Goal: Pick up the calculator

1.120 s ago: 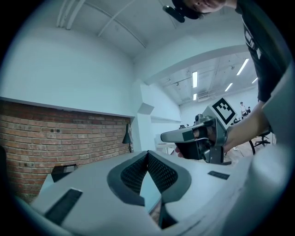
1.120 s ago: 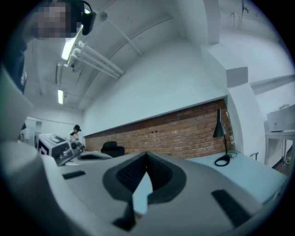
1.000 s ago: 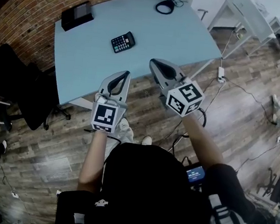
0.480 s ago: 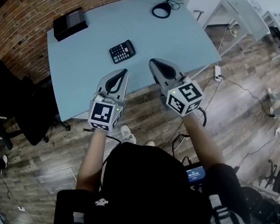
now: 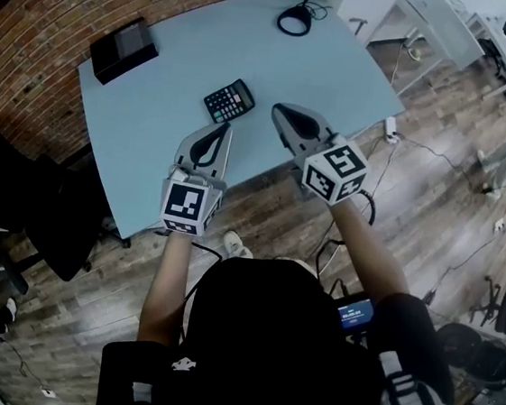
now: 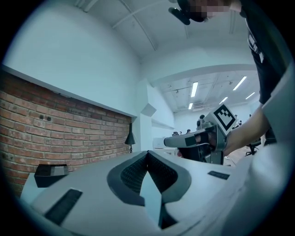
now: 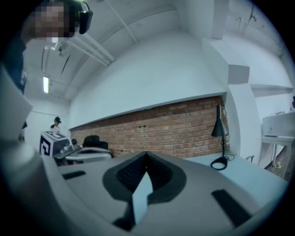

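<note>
Small black rectangular calculator [image 5: 229, 101] lies flat on the pale blue bench [image 5: 151, 140], set askew and towards the near edge. Nothing touches it.

Left gripper, grey with a marker cube [image 5: 223, 130]: tip over the bench, near the calculator's near side but apart from it. Jaws closed tip to tip, nothing between them.

Right gripper, same build [image 5: 279, 110]: tip over the bench, to the calculator's right and apart from it. Jaws closed together, empty.

Both grippers are held level, pointing towards the red brick wall [image 5: 37, 27] behind the bench.

Flat black box [image 5: 123, 48] sits at the bench's far left corner, well apart from the calculator. Black desk lamp with a ring base [image 5: 295, 18] stands at the far right end.

Wood plank floor [image 5: 262, 198] lies below. Black office chair [image 5: 51, 219] stands left of the bench.
</note>
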### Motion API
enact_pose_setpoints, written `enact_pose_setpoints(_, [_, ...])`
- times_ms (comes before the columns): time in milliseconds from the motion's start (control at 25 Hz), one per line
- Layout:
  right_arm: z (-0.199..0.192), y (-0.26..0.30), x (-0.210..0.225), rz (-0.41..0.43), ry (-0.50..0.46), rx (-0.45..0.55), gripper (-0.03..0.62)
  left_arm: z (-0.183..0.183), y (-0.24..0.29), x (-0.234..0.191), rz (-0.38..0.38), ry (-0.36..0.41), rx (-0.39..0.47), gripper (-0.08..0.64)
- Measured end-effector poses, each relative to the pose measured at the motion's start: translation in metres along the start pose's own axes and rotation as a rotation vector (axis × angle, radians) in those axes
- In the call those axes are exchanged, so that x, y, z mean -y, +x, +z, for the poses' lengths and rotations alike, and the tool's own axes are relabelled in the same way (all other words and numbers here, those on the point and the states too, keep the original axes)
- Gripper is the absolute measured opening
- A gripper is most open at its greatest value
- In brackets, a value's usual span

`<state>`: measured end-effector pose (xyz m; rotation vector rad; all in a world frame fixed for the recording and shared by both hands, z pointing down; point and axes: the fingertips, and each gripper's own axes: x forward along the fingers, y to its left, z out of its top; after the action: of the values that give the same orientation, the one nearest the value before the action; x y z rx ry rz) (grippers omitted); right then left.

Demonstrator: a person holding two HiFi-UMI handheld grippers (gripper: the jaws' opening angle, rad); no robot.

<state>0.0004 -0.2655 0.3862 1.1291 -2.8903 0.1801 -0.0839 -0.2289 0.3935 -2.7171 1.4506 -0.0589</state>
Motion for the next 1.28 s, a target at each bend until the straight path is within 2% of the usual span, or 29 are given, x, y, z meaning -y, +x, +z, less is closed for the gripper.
enact_pose_setpoints(360, [-0.009, 0.027, 0.003, -0.026, 0.001, -0.036, 0.003, -0.011, -0.004, -0.030, 0.002, -0.020, -0.005, 0.009])
enact_pose_setpoints(720, [-0.016, 0.041, 0.030, -0.033, 0.021, -0.052, 0.004, -0.017, 0.011, -0.040, 0.022, -0.024, -0.021, 0.009])
enact_pose_setpoints(1000, [-0.042, 0.063, 0.068, -0.002, 0.075, -0.101, 0.003, -0.022, 0.033, -0.052, 0.082, -0.028, -0.057, 0.009])
enact_pose_setpoints(1280, [-0.083, 0.091, 0.104, 0.030, 0.103, -0.193, 0.005, -0.035, 0.053, -0.063, 0.154, -0.029, -0.094, 0.009])
